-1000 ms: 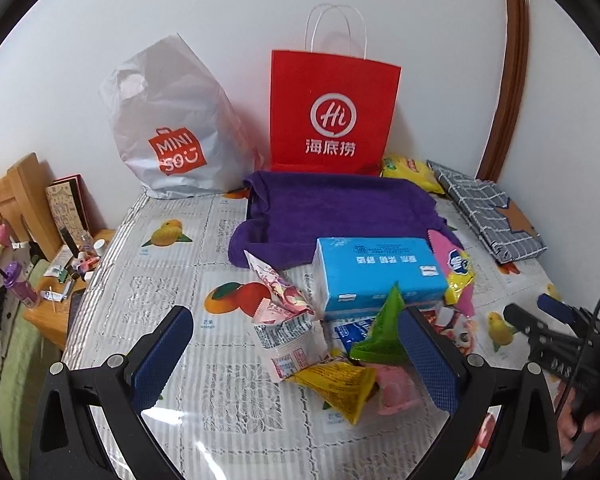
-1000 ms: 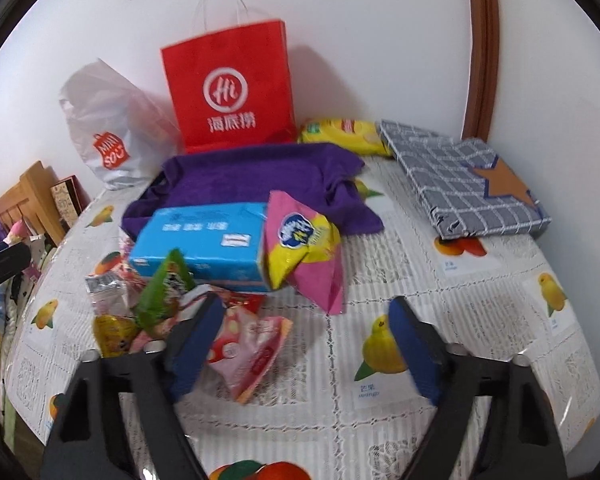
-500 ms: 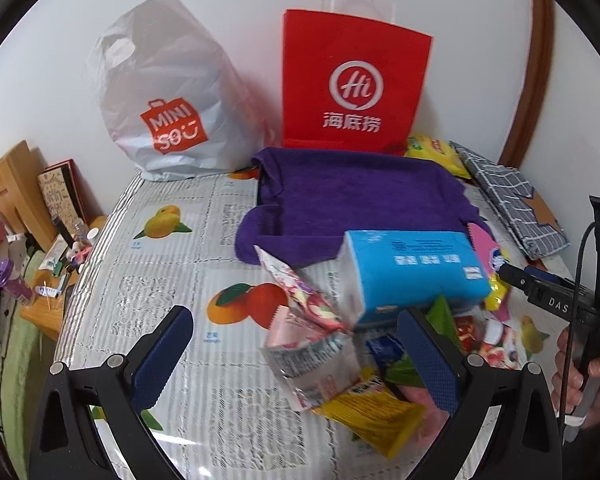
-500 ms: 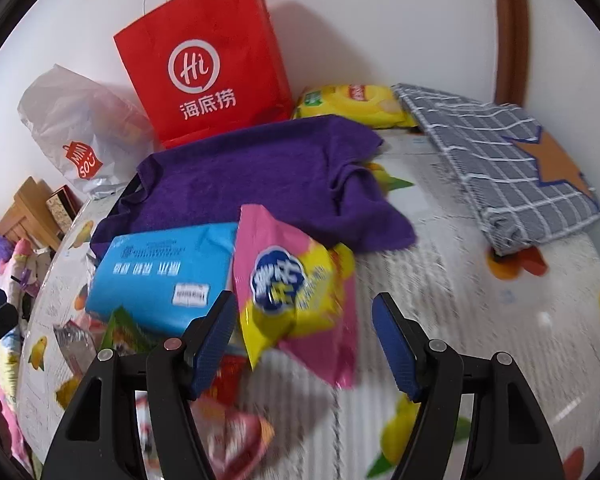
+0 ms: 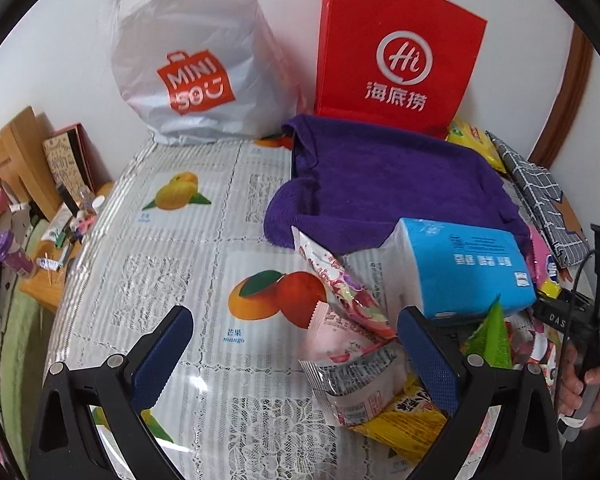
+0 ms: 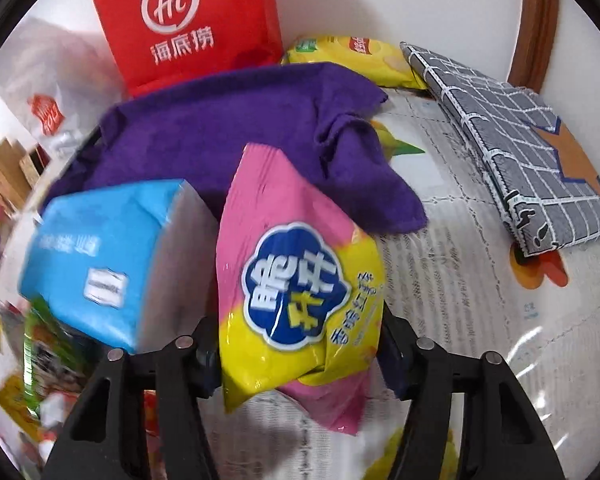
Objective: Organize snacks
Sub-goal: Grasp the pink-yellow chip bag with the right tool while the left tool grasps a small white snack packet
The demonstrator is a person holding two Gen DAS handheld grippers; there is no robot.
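Two grippers work a cluttered fruit-print tablecloth (image 5: 180, 264): the right gripper (image 6: 300, 354), jaws just closing, pinches a pink-and-yellow snack bag (image 6: 296, 280) beside the blue tissue pack (image 6: 112, 248), apparently to lift it, while the left gripper (image 5: 296, 360) hangs wide over the pink snack packets (image 5: 348, 344), holding nothing.

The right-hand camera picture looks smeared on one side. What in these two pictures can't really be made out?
- Right wrist view: the snacks at lower left are blurred by motion; no labels readable.
- Right wrist view: the pink bag covers the right gripper pads, so contact is unclear.
- Left wrist view: the yellow packet is partly hidden behind the left gripper finger.
- Both views: what the red bag holds; its top is cut off.
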